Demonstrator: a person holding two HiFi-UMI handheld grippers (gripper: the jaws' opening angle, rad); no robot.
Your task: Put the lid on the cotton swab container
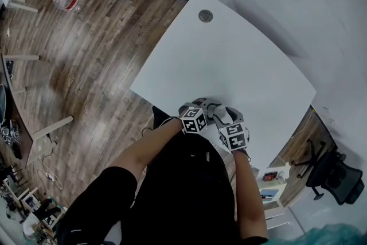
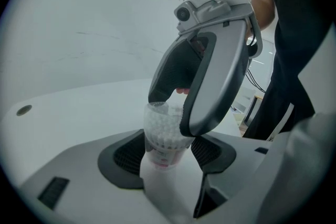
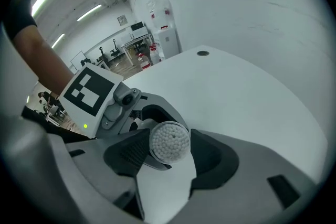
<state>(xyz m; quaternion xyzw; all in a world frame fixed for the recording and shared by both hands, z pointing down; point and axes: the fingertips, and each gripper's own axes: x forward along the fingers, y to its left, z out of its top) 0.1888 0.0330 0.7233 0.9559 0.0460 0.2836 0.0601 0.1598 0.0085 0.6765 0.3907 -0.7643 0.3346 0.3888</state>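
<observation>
Cotton swab container [image 2: 164,136]: a small clear cylinder, packed with white swabs, with a red-printed label at the lower end. It is clamped at the lower part between the jaws of the left gripper [image 2: 168,159] and held off the table. The clear lid [image 3: 169,143] is seen end-on over the swab tips, gripped between the jaws of the right gripper [image 3: 170,150]. Whether the lid is fully seated cannot be determined.

The right gripper [image 3: 170,153] has its two dark pads pressed on the round clear top of the cotton swab container [image 3: 169,142], whose white swab tips face the camera. Just behind it is the left gripper [image 3: 149,126], above the white table [image 3: 236,92].
</observation>
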